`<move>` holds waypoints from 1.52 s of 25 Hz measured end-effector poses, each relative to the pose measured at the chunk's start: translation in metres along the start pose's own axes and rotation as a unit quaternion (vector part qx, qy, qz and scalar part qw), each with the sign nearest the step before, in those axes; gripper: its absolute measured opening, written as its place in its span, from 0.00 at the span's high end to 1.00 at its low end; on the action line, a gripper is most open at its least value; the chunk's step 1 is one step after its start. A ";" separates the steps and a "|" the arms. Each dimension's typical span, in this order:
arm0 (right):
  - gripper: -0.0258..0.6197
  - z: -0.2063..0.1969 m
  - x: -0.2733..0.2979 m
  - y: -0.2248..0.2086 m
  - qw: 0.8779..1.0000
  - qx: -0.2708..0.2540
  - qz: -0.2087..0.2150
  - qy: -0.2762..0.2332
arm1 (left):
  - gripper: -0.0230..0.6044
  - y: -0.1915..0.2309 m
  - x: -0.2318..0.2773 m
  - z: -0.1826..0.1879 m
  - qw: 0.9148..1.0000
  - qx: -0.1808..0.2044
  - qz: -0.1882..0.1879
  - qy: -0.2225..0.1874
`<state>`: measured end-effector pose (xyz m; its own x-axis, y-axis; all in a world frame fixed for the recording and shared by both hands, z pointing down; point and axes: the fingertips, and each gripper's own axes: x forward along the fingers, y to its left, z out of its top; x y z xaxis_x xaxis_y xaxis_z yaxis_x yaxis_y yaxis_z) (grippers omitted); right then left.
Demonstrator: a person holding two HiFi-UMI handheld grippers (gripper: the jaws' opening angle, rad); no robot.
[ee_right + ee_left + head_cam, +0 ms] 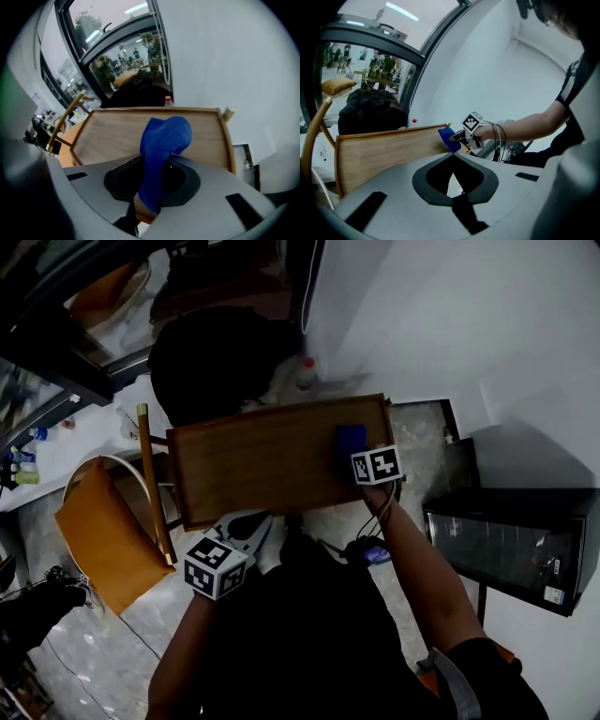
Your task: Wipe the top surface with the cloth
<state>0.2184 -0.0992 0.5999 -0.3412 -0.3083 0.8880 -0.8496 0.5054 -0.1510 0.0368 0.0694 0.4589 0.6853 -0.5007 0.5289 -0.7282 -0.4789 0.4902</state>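
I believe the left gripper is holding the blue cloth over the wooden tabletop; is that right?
Not quite: the right gripper, not the left, is holding the blue cloth over the wooden tabletop. The right gripper view shows the cloth pinched between its jaws. The left gripper is shut on nothing.

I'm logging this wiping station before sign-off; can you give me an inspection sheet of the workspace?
Surface: wooden table top, raised rim, bare but for the cloth.
Job's things: blue cloth at the top's right end.
Clutter: nothing seen.
Grippers: right gripper shut on the blue cloth; left gripper shut, empty, by the near edge.
Cables: cables at the right wrist.
Surroundings: chair with orange cushion left; black cabinet right; red-capped bottle by the wall.
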 end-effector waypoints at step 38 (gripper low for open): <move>0.84 -0.036 0.114 0.391 0.960 -0.181 0.201 0.068 | 0.96 0.113 -0.197 -0.082 0.996 -0.041 0.073 -0.005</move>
<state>-0.1382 0.0923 0.6580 -0.5362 0.0657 0.8415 -0.4559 0.8165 -0.3542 -0.1810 0.1730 0.4673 0.5716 -0.5681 0.5920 -0.8182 -0.3399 0.4637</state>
